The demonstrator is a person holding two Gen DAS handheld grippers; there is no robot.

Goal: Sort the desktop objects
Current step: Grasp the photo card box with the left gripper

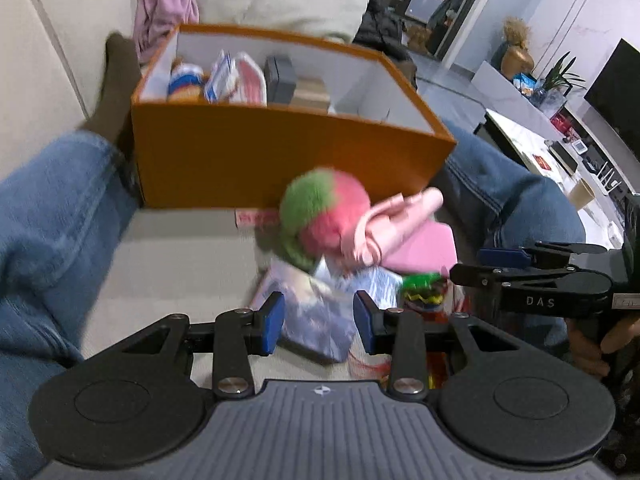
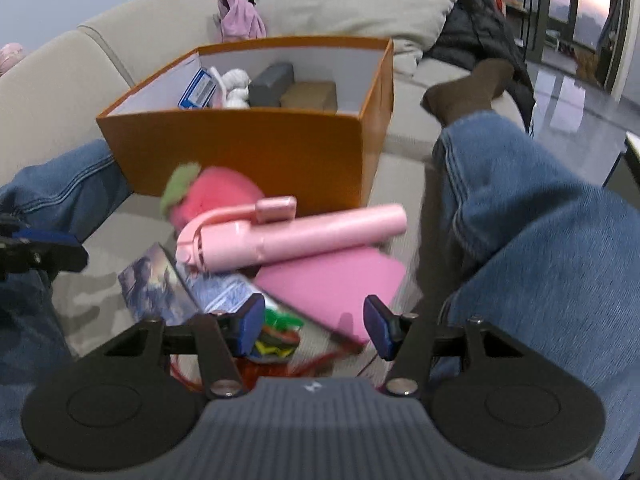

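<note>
An orange box [image 1: 256, 152] [image 2: 240, 148] stands on the sofa and holds several items. In front of it lies a pile: a pink-and-green plush [image 1: 320, 212] [image 2: 212, 196], a pink handheld fan [image 2: 296, 236] [image 1: 396, 220], a pink pad [image 2: 336, 284] [image 1: 424, 248], a shiny blue booklet [image 1: 316, 320] [image 2: 160, 284] and a small colourful toy [image 1: 420, 296] [image 2: 276, 340]. My left gripper [image 1: 319, 324] is open over the booklet. My right gripper [image 2: 314, 326] is open, low over the pad and toy; it also shows in the left wrist view [image 1: 532, 276].
The person's jeans-clad legs [image 1: 52, 216] [image 2: 540, 216] flank the pile and box. Sofa cushions [image 2: 360, 0] and a lilac cloth [image 1: 160, 4] lie behind the box. A white table [image 1: 552, 148] stands at the right.
</note>
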